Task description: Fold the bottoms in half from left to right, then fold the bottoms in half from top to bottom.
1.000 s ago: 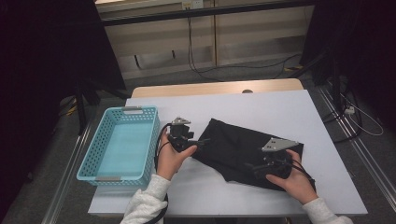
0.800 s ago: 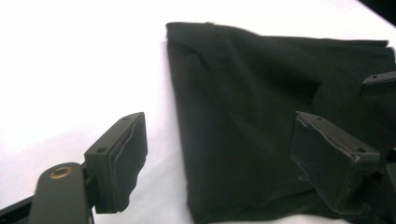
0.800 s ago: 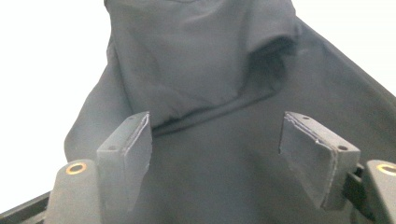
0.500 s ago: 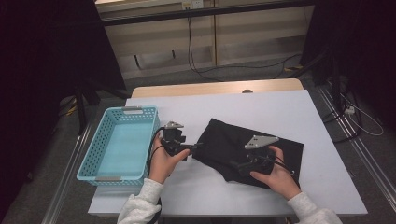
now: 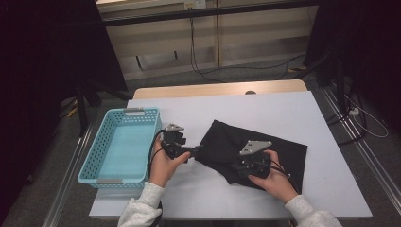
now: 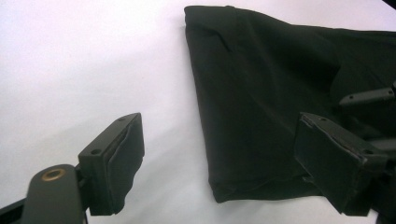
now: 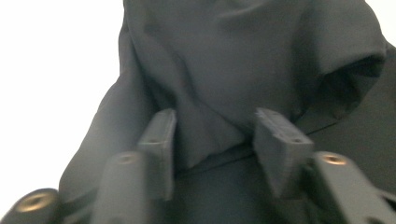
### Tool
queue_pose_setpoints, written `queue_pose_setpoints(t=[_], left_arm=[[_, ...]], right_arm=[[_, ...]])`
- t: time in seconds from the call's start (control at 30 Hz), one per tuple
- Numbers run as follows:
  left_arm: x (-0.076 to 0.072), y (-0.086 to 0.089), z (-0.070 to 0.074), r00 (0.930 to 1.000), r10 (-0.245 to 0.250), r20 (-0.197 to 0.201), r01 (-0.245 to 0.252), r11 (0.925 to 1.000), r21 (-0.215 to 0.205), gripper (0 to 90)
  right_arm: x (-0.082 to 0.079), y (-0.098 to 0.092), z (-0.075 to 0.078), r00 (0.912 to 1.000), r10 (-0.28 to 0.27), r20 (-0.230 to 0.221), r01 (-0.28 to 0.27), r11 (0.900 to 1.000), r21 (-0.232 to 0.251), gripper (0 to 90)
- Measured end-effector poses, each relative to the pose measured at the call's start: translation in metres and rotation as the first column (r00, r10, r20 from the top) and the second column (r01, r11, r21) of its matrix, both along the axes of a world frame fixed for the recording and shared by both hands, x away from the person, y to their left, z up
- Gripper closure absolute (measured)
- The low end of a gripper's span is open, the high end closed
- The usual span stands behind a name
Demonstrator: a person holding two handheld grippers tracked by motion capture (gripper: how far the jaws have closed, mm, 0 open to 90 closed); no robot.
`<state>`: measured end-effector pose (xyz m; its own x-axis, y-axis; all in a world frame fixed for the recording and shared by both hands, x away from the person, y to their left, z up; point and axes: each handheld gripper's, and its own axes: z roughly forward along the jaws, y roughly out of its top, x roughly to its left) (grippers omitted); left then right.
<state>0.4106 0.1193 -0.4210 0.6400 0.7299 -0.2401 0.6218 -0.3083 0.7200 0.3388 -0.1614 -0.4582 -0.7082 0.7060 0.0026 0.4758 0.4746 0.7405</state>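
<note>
We judge this a laboratory recording station. A white-topped table stands on grey floor between metal floor rails, with dark curtains at both sides, loose cables along the wall, and a wall socket.

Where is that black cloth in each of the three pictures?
High view: the black cloth lies right of centre on the white table, right of the blue basket.
Left gripper view: it spreads over the upper right, its corner at bottom centre.
Right gripper view: it bunches up between the right gripper jaws, which have just been closing.
Shared landmark: the white table.
</note>
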Motion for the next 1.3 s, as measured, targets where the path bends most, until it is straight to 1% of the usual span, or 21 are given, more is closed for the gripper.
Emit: queue_pose_setpoints(t=[0.03,0.1,0.17,0.23,0.5,0.7,0.77,0.93,1.03,1.3], left_arm=[[0.0,0.0,0.0,1.0,0.0,0.001,0.0,1.0,0.002,16.8],[0.0,0.0,-0.001,1.0,0.003,0.001,-0.003,1.0,0.003,16.7],[0.0,0.0,0.0,1.0,0.003,0.003,-0.003,1.0,0.005,16.7],[0.0,0.0,0.0,1.0,0.0,0.001,0.0,1.0,0.0,16.7],[0.001,-0.001,0.0,1.0,-0.005,-0.001,0.005,1.0,-0.001,16.7],[0.002,0.0,-0.001,1.0,0.003,-0.007,-0.003,1.0,-0.004,16.6],[0.001,0.0,0.0,1.0,-0.001,-0.003,0.001,1.0,0.001,16.6],[0.001,-0.001,0.002,1.0,-0.004,-0.001,0.004,1.0,-0.009,16.4],[0.002,0.0,0.002,1.0,-0.005,-0.006,0.004,1.0,-0.008,15.9],[0.003,0.003,0.003,1.0,-0.005,-0.003,0.005,0.9999,-0.011,15.8]], right_arm=[[0.0,0.0,0.0,1.0,0.001,0.002,-0.001,1.0,-0.003,62.1],[0.0,-0.001,0.001,0.9999,0.009,0.01,-0.009,1.0,-0.005,75.3],[0.0,-0.002,0.002,0.9998,0.016,0.013,-0.016,1.0,-0.004,82.2],[0.0,-0.003,0.003,0.9996,0.022,0.018,-0.022,1.0,-0.001,85.7],[-0.004,-0.011,0.01,0.9994,0.007,0.034,-0.007,1.0,0.007,86.8],[-0.007,-0.022,0.013,0.9994,-0.013,0.031,0.012,0.999,0.038,86.9],[-0.008,-0.024,0.013,0.9995,-0.011,0.031,0.01,0.999,0.037,86.9],[-0.011,-0.025,0.014,0.9994,-0.006,0.033,0.005,0.999,0.034,87.0],[-0.011,-0.027,0.015,0.9995,-0.011,0.03,0.01,0.999,0.048,87.0],[-0.013,-0.029,0.016,0.9994,-0.013,0.031,0.011,0.998,0.054,86.9]])
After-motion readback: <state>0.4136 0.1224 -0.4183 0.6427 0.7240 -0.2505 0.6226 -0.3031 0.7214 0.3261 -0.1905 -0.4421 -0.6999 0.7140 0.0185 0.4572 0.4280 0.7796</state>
